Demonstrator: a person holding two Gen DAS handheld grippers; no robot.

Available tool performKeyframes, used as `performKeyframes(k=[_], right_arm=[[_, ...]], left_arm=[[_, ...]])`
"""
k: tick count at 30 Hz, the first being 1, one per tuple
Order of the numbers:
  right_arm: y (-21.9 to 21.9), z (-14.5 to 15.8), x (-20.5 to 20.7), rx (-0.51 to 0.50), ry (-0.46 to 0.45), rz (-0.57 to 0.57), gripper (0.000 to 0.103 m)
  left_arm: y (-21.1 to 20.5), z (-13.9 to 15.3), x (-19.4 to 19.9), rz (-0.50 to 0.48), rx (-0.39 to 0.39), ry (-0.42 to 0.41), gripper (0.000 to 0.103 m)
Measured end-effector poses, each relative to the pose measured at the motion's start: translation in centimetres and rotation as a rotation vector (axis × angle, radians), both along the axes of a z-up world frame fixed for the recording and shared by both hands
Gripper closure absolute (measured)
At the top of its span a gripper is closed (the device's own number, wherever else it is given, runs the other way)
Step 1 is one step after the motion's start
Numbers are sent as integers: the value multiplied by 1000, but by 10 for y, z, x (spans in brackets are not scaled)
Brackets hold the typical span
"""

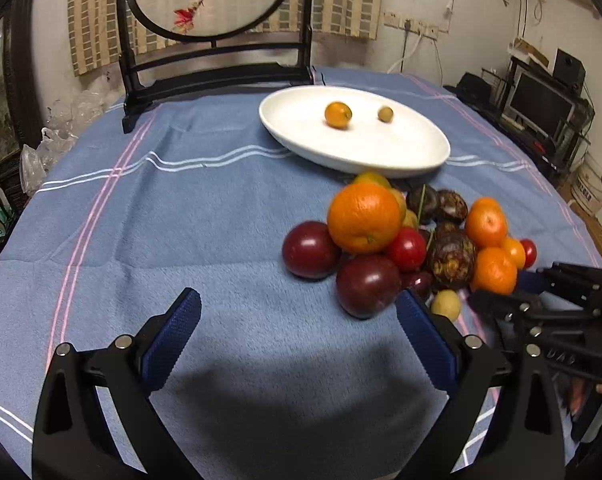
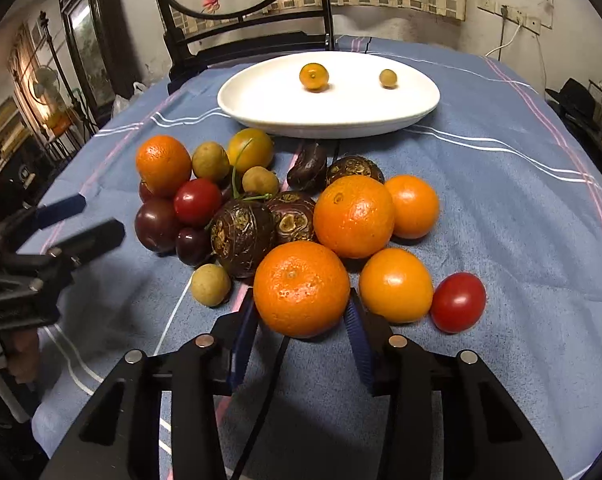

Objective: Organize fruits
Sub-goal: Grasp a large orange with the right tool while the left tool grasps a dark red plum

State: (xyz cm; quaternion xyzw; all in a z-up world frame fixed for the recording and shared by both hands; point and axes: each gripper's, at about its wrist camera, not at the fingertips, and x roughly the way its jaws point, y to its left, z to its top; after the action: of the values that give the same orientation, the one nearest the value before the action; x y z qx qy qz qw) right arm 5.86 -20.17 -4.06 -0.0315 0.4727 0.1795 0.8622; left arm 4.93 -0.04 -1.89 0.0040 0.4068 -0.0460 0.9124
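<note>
A white oval plate (image 1: 421, 160) (image 2: 261, 116) at the back holds a small orange fruit (image 1: 338, 114) (image 2: 313, 76) and a small tan fruit (image 1: 385, 114) (image 2: 387, 78). In front lies a pile of oranges, dark plums, red tomatoes and brown fruits (image 1: 401, 240) (image 2: 281, 208). My right gripper (image 2: 303, 320) has its blue pads on both sides of the nearest orange (image 2: 301, 288), closed on it. My left gripper (image 1: 297, 316) is open and empty over the cloth, left of the pile; a dark plum (image 1: 368, 285) sits by its right finger.
A blue striped tablecloth (image 1: 181, 220) covers the round table. A dark wooden screen stand (image 1: 217, 68) stands at the back edge. Plastic bags (image 1: 49, 148) lie at the far left. A shelf with a monitor (image 1: 541, 104) stands right of the table.
</note>
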Motion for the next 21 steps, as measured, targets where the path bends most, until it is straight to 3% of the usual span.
performKeyframes(k=[9,11,15,18,19,21], right_arm=[[-22,3,-11,114,10,15,60],[-24,4,-13,119,4,16,60],[-30,4,-14,144,9,21,60],[-32,4,-14,157,11,17,60],[-33,5,-14,157,9,16,60],[-35,7,-16,157,2,15,60]], left_arm=[[-15,-12,13,-11,-4,60,9],[-20,-15,17,-25,-15,85,25],[-32,-21,25,-49,-6,121,38],[-36,-22,33,-50,-43,139,51],[-36,-21,33,-58,-47,139,61],[-40,-21,31,-78,-39,135,63]])
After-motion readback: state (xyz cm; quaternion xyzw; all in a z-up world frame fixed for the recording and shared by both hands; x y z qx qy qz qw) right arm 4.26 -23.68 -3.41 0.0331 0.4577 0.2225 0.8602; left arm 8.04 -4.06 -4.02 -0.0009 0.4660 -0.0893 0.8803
